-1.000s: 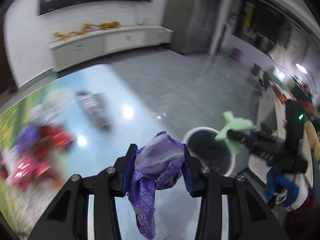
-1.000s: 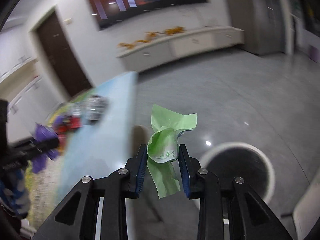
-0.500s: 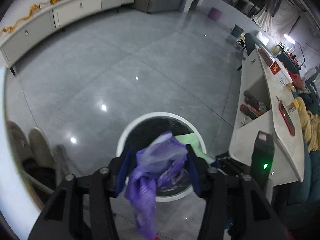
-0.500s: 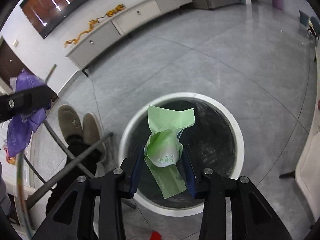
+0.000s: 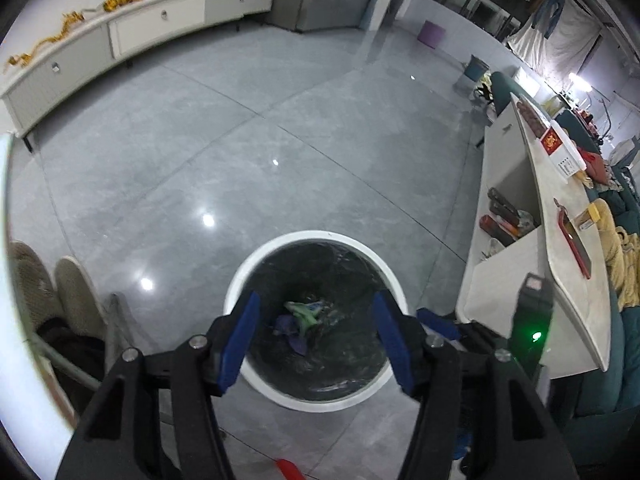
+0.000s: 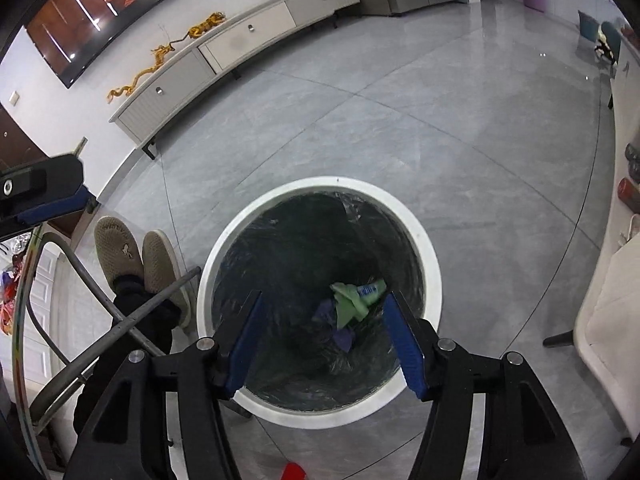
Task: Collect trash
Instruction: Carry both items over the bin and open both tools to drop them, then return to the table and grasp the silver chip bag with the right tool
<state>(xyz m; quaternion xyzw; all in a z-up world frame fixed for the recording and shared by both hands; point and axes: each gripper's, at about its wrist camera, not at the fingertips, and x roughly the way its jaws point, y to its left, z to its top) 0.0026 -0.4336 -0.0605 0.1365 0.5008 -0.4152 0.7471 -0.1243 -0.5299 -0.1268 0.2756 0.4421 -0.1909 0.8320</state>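
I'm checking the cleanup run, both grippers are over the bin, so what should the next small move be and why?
Probably lift both grippers away from the bin and turn to fetch more trash. The left gripper and right gripper are open with nothing between their fingers, and the green wrapper and purple wrapper lie at the bottom of the bin.

Both wrist cams look straight down past their fingers, sharing the trash bin (image 5: 316,322) (image 6: 320,300) below.

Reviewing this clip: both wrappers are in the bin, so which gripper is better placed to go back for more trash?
Probably left. Both the left gripper and right gripper hang open and empty over the bin, but the remaining trash shows at the right view's far left edge, the left gripper's side.
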